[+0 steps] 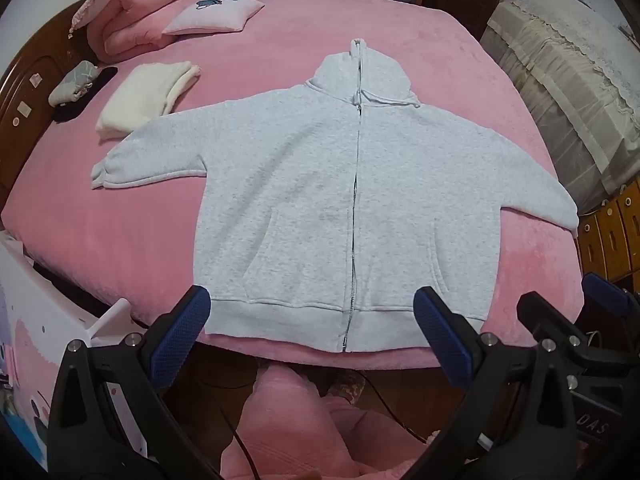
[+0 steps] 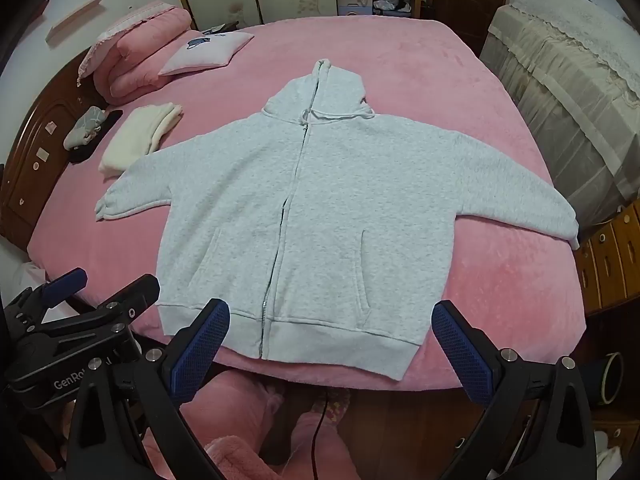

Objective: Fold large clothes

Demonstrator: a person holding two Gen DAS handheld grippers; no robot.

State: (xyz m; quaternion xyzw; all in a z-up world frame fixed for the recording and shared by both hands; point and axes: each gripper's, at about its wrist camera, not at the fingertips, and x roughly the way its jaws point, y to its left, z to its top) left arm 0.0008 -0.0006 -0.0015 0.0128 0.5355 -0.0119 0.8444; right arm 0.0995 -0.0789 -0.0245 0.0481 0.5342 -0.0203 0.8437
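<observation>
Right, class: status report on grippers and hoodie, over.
Left gripper and right gripper open, empty. Grey hoodie flat, zipped, unfolded. Folded cream garment beside its sleeve.

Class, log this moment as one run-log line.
hoodie: flat, zipped, unfolded | bed | left gripper: open, empty | right gripper: open, empty

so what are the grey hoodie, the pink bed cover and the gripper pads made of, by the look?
Grey hoodie: looks like heathered cotton-blend fleece, matte, with ribbed hem and cuffs; zip teeth glint, probably metal.
Pink bed cover: plush, likely polyester fleece or velvet; soft nap with faint stripes.
Pads on the left gripper and right gripper: blue, fine grid texture, probably rubber, on black rigid plastic-looking fingers.
</observation>
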